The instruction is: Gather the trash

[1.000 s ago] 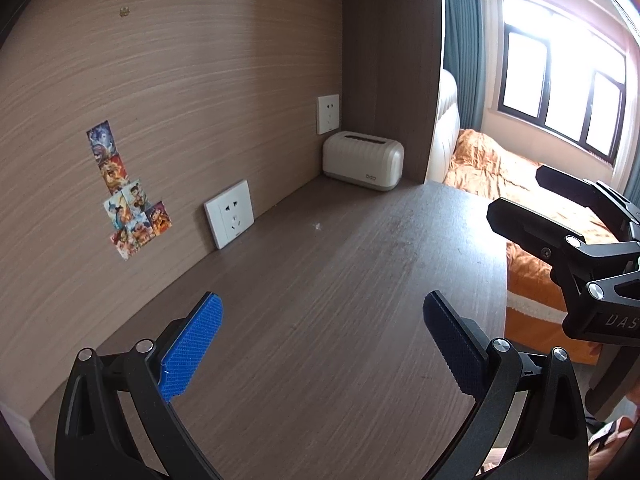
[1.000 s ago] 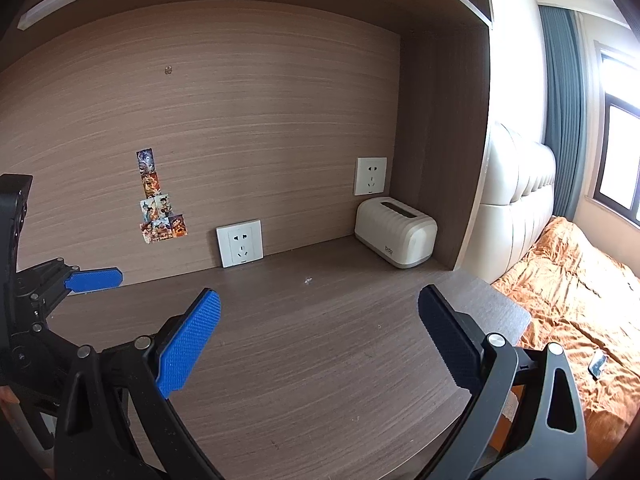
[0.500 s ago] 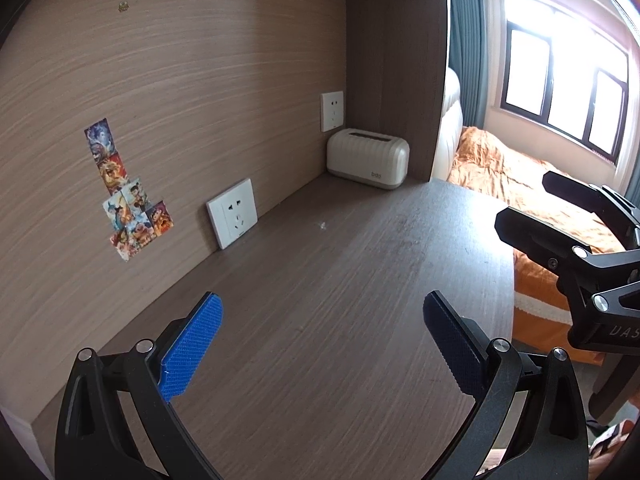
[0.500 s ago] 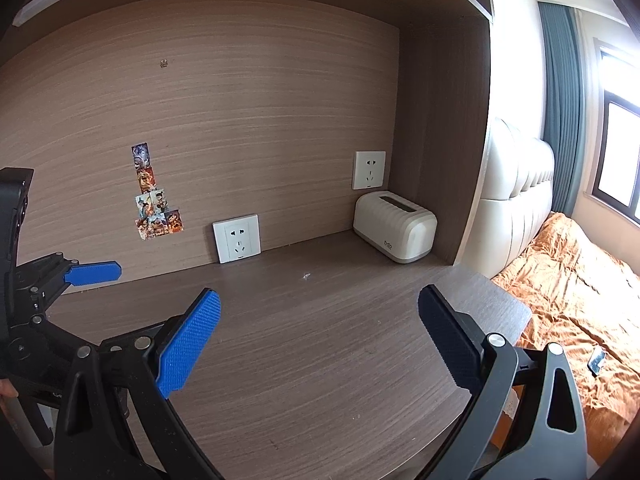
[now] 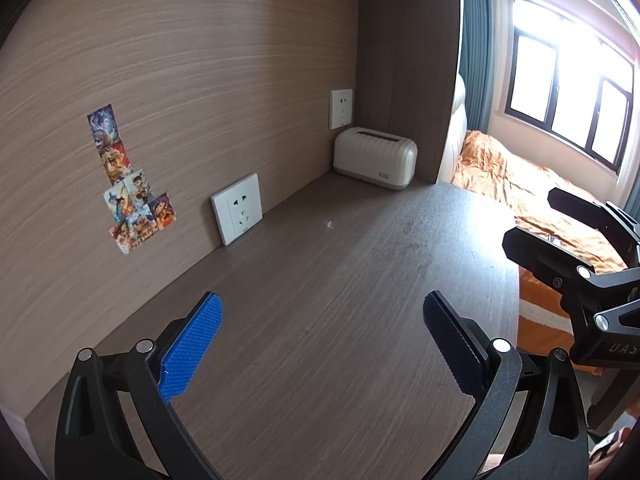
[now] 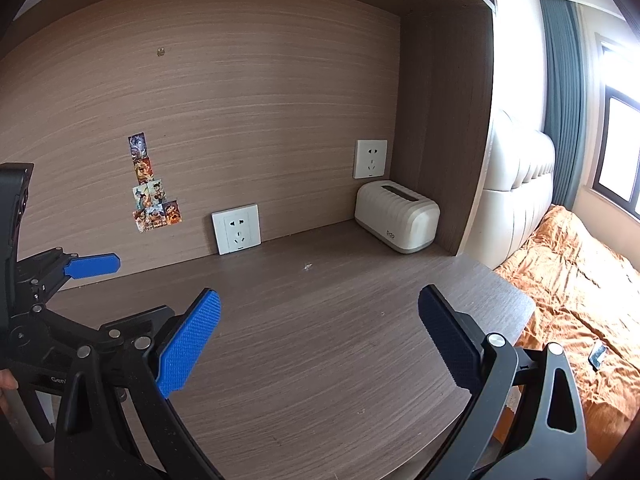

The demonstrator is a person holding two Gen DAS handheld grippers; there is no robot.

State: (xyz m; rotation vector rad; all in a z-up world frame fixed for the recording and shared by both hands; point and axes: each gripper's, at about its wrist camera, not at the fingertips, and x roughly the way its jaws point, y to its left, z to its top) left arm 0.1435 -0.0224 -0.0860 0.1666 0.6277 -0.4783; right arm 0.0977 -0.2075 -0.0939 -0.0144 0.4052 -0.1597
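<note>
A tiny white scrap of trash point(image 5: 329, 224) lies on the brown wooden desk point(image 5: 320, 300), far ahead of both grippers; it also shows in the right wrist view point(image 6: 307, 267). My left gripper point(image 5: 320, 344) is open and empty, held above the near part of the desk. My right gripper point(image 6: 320, 338) is open and empty too, above the desk's front right; its black frame shows at the right of the left wrist view point(image 5: 576, 264). The left gripper's blue pad shows at the left of the right wrist view point(image 6: 92, 266).
A cream tissue box point(image 5: 375, 164) stands in the desk's back right corner. A white socket plate point(image 5: 237, 214) leans against the wooden back panel, with stickers point(image 5: 132, 196) above it. A bed with orange bedding point(image 5: 532, 196) lies beyond the desk's right edge.
Both views have shifted slightly; the grippers have drifted a little toward the desk's back. Both stay open and empty.
</note>
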